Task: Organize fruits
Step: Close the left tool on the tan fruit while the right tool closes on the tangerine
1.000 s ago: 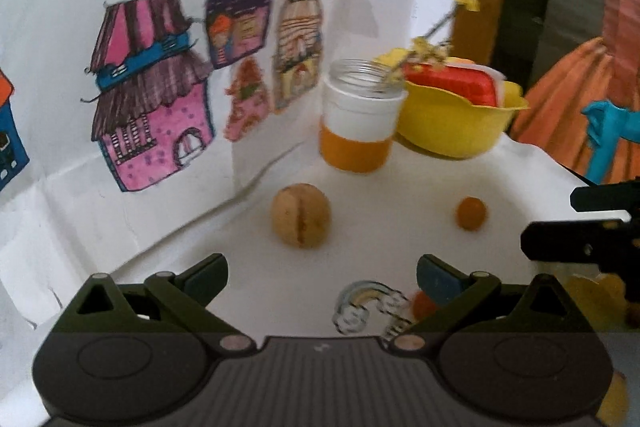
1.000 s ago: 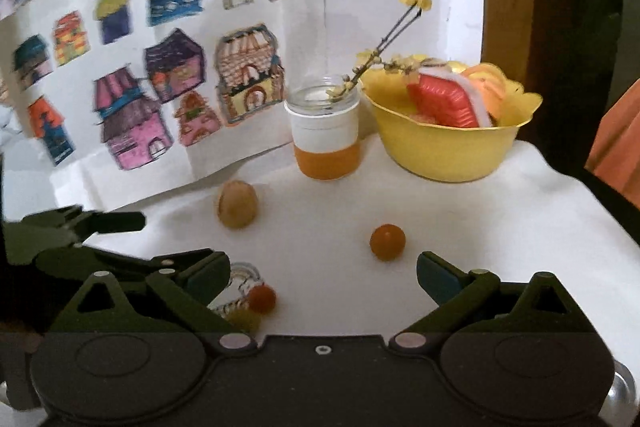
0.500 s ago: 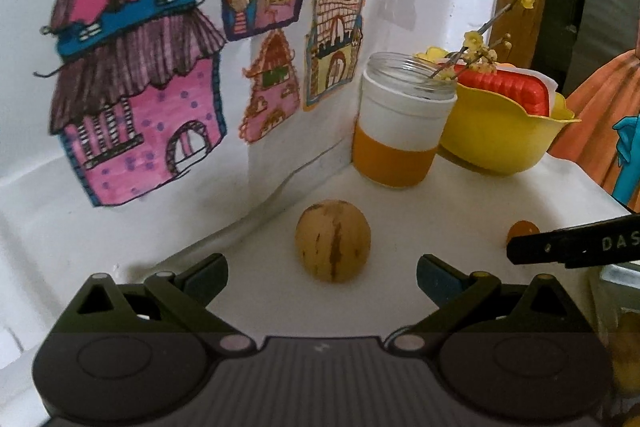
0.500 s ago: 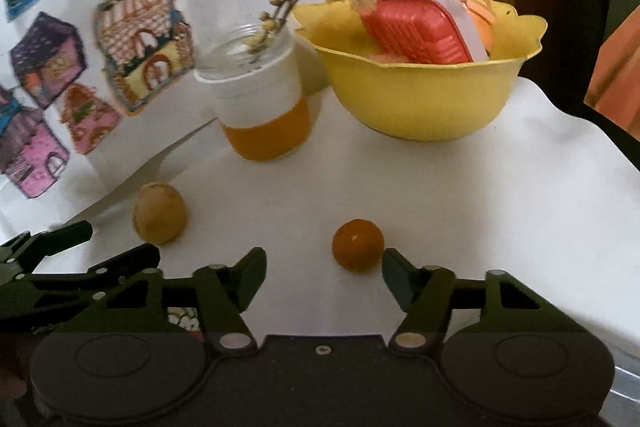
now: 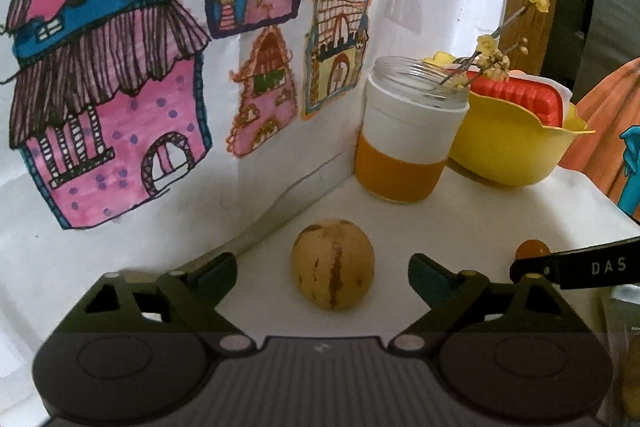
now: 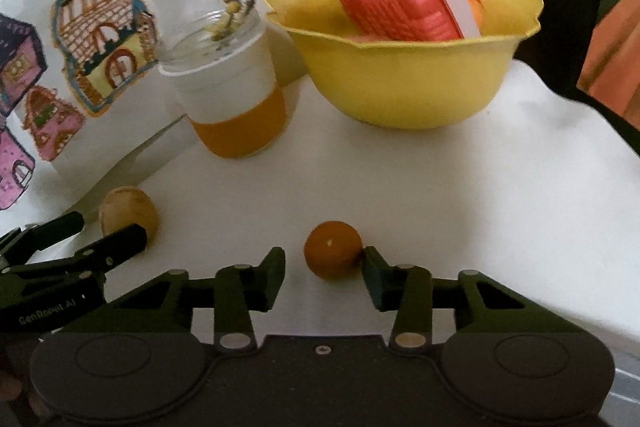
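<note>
The right gripper (image 6: 324,267) has been closing around the small orange fruit (image 6: 333,250), one finger touching; the left gripper (image 5: 323,269) stays spread around the tan fruit (image 5: 333,264).

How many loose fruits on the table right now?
2. Small orange fruit sits between the right gripper fingers; tan striped fruit between the left gripper fingers. Bowl contents unclear.

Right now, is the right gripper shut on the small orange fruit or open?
Open, closing: the right gripper straddles the small round orange fruit on the white table. One finger touches it; a gap shows at the other.
</note>
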Demonstrator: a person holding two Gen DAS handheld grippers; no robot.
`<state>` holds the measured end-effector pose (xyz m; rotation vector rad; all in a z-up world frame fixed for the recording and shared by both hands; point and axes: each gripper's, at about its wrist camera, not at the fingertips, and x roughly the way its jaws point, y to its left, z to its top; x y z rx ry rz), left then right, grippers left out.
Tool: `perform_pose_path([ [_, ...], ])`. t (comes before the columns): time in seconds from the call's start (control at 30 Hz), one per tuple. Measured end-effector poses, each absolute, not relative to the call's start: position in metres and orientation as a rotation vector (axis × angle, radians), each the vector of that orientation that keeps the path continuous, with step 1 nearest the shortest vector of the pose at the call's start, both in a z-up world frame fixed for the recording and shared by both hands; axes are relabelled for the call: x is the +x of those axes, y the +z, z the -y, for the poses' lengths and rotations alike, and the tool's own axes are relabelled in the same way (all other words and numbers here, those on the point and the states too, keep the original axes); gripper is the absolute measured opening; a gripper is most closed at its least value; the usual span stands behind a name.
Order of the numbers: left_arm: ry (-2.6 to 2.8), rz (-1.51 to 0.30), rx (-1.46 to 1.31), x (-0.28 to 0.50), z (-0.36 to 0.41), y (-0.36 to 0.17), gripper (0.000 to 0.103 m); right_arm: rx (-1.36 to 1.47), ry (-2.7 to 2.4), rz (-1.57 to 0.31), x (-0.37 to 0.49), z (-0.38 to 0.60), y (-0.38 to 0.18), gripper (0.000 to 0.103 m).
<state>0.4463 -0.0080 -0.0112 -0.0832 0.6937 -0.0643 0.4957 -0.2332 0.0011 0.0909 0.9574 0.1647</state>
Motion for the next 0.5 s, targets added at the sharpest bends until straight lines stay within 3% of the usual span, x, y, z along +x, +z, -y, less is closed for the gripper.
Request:
perform_pose_path([
  [0.17, -0.07, -0.697, -0.1, 0.451, 0.007, -0.014, 0.085, 0.083, 0.161, -0.949, 0.498, 0.232, 0.001, 0.035],
  [0.5, -0.109, -0.714, -0.112, 0.46, 0.011, -0.021, 0.061, 0.068, 0.212, -0.944, 0.501, 0.217, 0.0, 0.034],
])
